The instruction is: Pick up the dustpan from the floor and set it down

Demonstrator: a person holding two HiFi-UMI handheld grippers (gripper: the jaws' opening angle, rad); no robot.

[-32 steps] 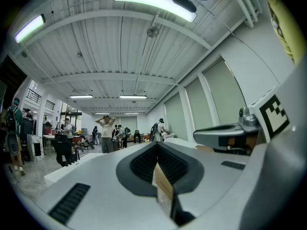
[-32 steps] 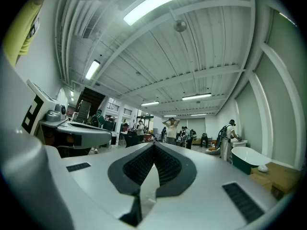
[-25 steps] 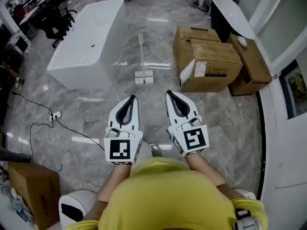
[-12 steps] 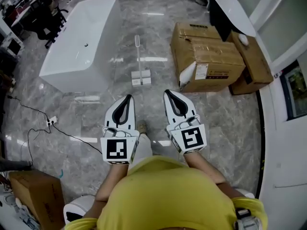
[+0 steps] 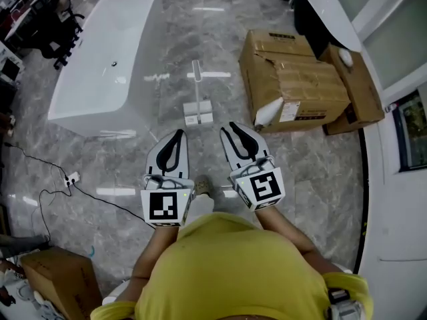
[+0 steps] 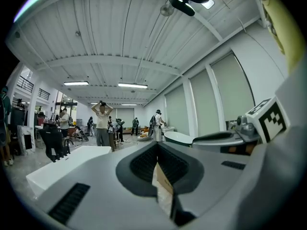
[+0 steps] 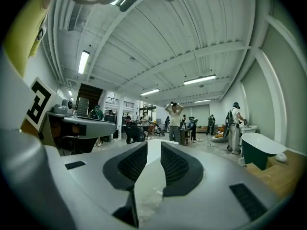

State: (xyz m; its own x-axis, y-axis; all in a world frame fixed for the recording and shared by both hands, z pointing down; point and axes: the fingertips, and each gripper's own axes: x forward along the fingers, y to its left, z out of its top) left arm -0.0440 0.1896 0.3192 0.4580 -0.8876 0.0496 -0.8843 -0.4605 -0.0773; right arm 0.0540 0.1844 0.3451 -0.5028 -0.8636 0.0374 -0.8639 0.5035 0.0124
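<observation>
**Dustpan dead ahead, between both hands**

Grey marble floor; bathtub off left; left hand-held gripper closed and empty; the dustpan stands just beyond, handle upright, between the two lines of reach; right hand-held gripper is opening, nothing between its jaws; left looks marginally nearer.

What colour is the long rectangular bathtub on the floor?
White; the rectangular bathtub shows best in the head view.
</observation>
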